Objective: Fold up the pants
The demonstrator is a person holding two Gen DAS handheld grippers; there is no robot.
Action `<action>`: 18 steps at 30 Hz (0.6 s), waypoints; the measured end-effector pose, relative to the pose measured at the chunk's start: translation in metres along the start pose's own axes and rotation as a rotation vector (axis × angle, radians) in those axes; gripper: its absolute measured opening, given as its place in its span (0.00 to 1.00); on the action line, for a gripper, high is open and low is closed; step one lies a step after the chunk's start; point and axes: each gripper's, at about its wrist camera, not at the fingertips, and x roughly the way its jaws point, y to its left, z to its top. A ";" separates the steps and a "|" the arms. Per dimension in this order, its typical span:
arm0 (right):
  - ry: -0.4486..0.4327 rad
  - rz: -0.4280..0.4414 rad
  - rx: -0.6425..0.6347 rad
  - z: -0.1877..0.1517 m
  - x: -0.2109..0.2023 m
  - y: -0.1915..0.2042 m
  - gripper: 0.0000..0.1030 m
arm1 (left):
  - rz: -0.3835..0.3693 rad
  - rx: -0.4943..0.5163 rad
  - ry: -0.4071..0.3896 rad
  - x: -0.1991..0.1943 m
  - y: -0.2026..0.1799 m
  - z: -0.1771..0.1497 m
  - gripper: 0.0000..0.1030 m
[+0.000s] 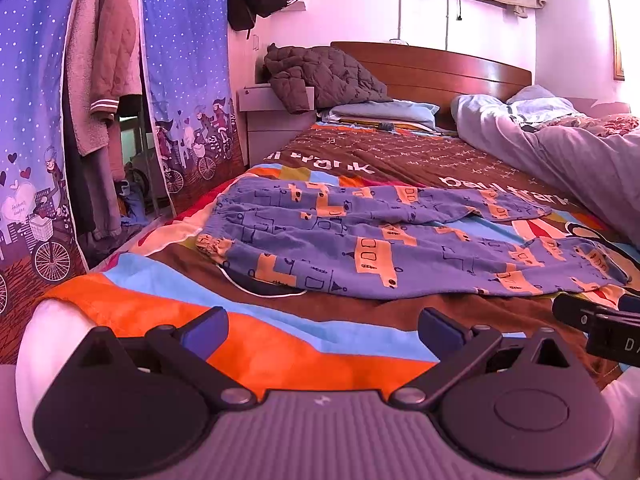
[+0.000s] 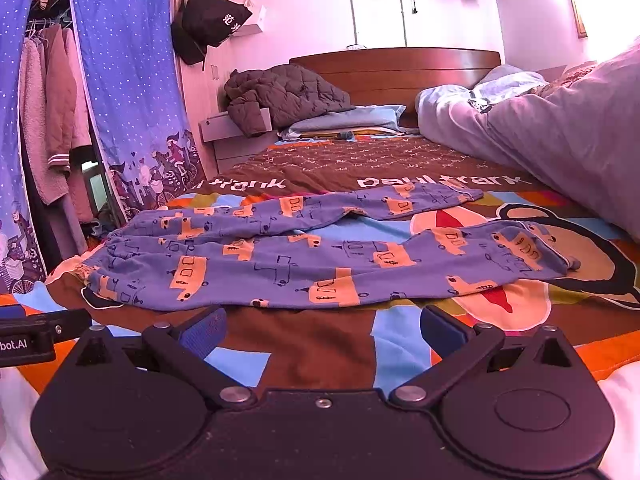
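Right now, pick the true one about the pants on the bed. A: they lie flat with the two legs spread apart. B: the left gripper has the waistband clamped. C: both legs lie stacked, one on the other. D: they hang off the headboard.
A: the pants lie flat on the bedspread, legs apart, untouched by the open left gripper and right gripper.

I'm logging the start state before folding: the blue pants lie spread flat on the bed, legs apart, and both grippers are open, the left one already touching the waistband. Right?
Not quite. The left gripper is open but touches nothing; it hovers over bare bedspread, short of the pants, as the left wrist view shows. The rest holds: the pants lie spread with legs apart, and the right gripper is open too.
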 end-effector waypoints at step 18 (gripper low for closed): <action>0.014 -0.018 -0.017 -0.001 0.002 0.003 0.99 | 0.000 -0.004 0.000 0.001 0.003 -0.001 1.00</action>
